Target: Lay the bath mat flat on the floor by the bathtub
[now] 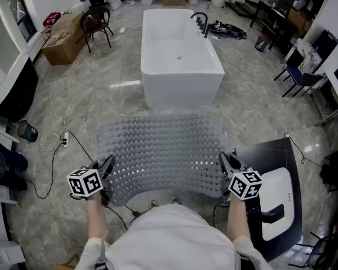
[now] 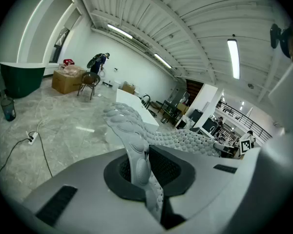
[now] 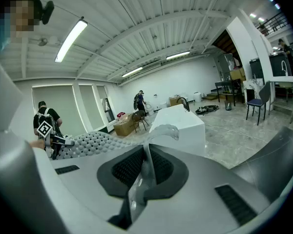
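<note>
A grey translucent bath mat (image 1: pixel 160 151) covered in round bumps hangs stretched between my two grippers, in front of the white bathtub (image 1: pixel 177 58). My left gripper (image 1: pixel 106 172) is shut on the mat's near left corner, and the pinched edge (image 2: pixel 139 165) runs between its pads. My right gripper (image 1: pixel 225 167) is shut on the near right corner, where the mat edge (image 3: pixel 144 172) stands between its pads. The mat's far edge droops toward the floor just short of the tub's near end. The tub (image 3: pixel 178 123) also shows in the right gripper view.
A black and white scale-like platform (image 1: pixel 273 198) lies on the floor at my right. A cable with a power strip (image 1: pixel 65 141) runs at the left. Cardboard boxes (image 1: pixel 65 38) and a chair (image 1: pixel 96 22) stand far left, blue chairs (image 1: pixel 301 77) far right. A person stands at the far wall.
</note>
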A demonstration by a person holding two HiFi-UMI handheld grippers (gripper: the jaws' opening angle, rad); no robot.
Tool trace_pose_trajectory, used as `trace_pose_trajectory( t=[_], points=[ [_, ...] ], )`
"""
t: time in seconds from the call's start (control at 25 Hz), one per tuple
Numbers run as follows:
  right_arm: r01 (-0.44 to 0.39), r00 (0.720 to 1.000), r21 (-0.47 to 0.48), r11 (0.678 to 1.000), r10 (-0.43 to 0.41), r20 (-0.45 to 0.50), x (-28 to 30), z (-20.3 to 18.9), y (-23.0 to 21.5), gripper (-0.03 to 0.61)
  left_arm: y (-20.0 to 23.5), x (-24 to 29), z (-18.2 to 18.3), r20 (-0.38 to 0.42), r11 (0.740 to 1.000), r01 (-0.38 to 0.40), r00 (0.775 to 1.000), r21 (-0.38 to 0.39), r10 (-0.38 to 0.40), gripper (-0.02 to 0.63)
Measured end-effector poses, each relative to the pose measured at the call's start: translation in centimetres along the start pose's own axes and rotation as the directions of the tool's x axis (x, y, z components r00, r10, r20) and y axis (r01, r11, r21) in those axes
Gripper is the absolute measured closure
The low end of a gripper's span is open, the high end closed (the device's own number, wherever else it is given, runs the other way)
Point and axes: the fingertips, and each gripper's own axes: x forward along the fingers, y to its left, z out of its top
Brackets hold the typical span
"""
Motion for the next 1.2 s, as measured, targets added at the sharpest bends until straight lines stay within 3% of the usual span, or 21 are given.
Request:
trace_pose_trajectory(
  t=[0.64, 1.2],
  points=[
    [-0.027, 1.000, 0.025, 0.999, 0.027, 0.005, -0.1, -0.2, 1.9, 0.541, 0.2, -0.2, -0.3, -0.005, 1.000, 0.018, 1.000, -0.001, -0.018, 0.571],
    [0.047, 0.998, 0.066, 0.997, -0.050, 0.037, -1.5, -1.5, 4.4, 0.541, 3.1, -1.0, -0.3, -0.018, 0.996, 0.086, 0.996, -0.019, -0.087, 0.571]
  ],
)
